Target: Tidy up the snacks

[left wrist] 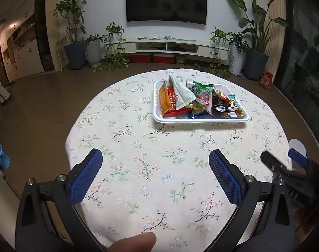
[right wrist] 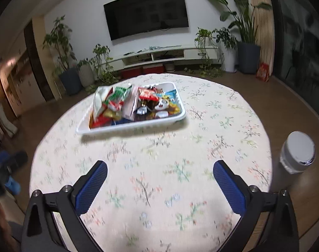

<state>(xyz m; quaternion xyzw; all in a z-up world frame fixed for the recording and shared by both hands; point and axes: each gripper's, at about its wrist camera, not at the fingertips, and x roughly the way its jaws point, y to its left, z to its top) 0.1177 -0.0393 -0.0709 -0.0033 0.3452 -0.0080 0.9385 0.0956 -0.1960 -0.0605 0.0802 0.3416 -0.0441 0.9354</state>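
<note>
Round floral-clothed table [left wrist: 151, 168] carries a white snack tray [left wrist: 199, 120].

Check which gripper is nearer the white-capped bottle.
Right. The right gripper hangs open over the table with the bottle just off its right side; the left gripper, also open, sits further left.

Black jaws, blue textured pads [left wrist: 87, 177].

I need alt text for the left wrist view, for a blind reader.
A white tray piled with snack packets sits on a round floral tablecloth. The open left claw hovers empty in the foreground; a wall television and potted plants stand behind.
</note>
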